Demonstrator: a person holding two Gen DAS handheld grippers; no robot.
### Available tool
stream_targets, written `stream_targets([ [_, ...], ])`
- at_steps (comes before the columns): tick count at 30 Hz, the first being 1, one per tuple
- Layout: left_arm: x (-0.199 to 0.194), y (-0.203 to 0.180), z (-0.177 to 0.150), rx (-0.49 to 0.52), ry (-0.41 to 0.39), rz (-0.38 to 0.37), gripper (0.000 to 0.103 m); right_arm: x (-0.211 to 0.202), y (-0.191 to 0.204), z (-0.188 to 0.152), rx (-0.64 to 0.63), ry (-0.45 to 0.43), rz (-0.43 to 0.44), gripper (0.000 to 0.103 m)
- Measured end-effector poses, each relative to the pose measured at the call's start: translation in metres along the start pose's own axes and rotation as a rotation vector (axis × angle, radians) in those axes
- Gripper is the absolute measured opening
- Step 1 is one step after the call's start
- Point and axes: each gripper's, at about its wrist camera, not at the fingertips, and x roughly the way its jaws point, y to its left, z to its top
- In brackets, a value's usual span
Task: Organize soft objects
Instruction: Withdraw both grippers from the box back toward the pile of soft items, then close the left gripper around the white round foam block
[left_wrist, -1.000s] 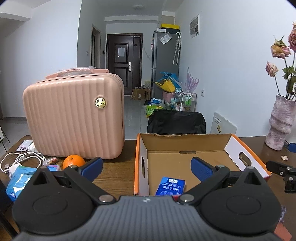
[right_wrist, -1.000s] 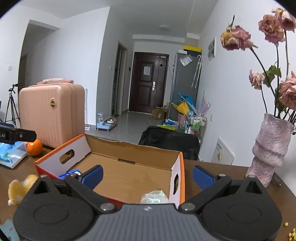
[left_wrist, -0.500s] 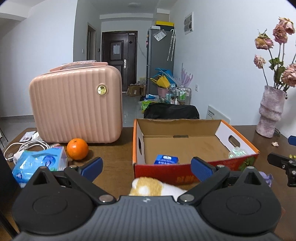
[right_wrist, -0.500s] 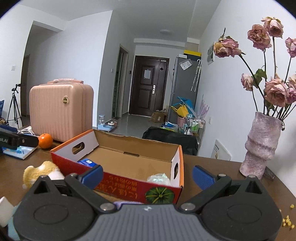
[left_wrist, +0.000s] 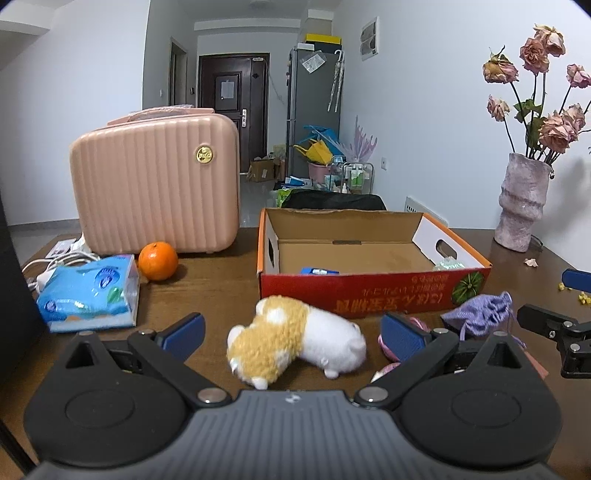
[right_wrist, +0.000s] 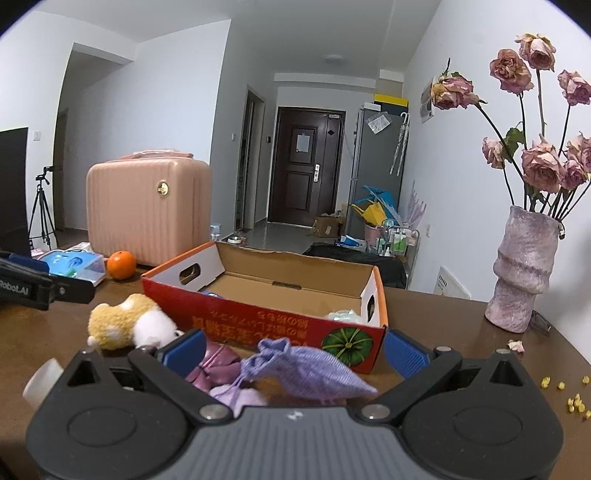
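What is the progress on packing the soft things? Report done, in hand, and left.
Done: a blue tissue pack and a clear packet lie in the cardboard box. In hand: nothing; the left tongs frame the plush toy, the right tongs frame the purple pouch, both open. Left: those, plus the pink pouch.

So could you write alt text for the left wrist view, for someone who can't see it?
An open hand-held gripper frames a yellow-and-white plush toy lying on a brown table, just in front of an open red cardboard box. A purple drawstring pouch lies to the right; an orange, a blue tissue pack and a pink suitcase sit to the left.
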Motion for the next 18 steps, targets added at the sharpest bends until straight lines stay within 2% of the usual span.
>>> stream_targets([
  [18,-0.041,-0.008,-0.05,-0.017,0.051,-0.005,0.103,-0.04,0.026,-0.04,0.032,0.046,0.024,0.103],
])
